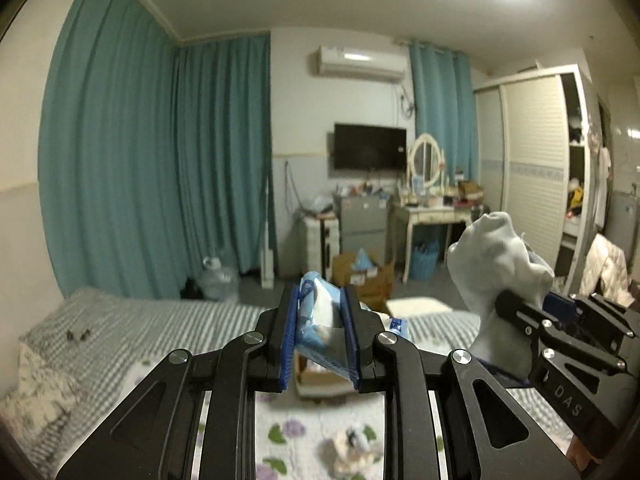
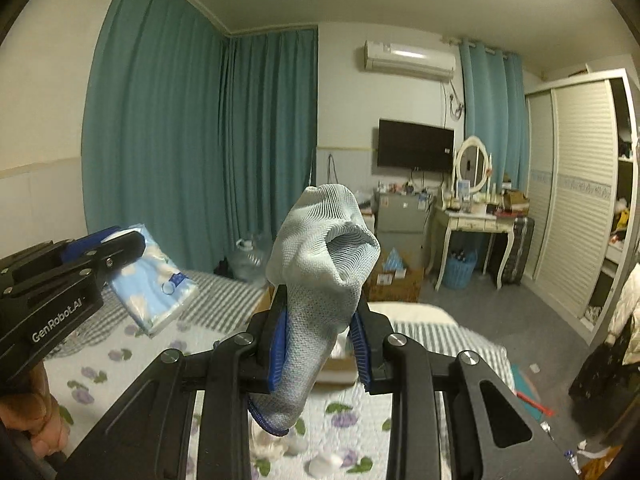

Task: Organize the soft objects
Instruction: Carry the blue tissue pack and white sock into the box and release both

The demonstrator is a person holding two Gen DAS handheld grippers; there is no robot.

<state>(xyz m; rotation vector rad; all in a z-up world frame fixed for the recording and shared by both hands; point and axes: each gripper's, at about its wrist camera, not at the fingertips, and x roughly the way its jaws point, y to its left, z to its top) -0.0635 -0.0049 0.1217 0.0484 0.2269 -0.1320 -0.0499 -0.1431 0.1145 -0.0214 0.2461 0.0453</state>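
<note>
Between our right fingers (image 2: 320, 344) a sock (image 2: 320, 280) is pinched, long axis upright; left fingers (image 1: 320, 336) pinch a tissue pack (image 1: 320, 320), level alongside, above the bed (image 2: 440, 340).

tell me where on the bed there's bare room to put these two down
Free: the grey striped sheet between the pillow and the floral quilt. Crowded: the quilt in front of the jaws, with the cardboard box and small white bits.
</note>
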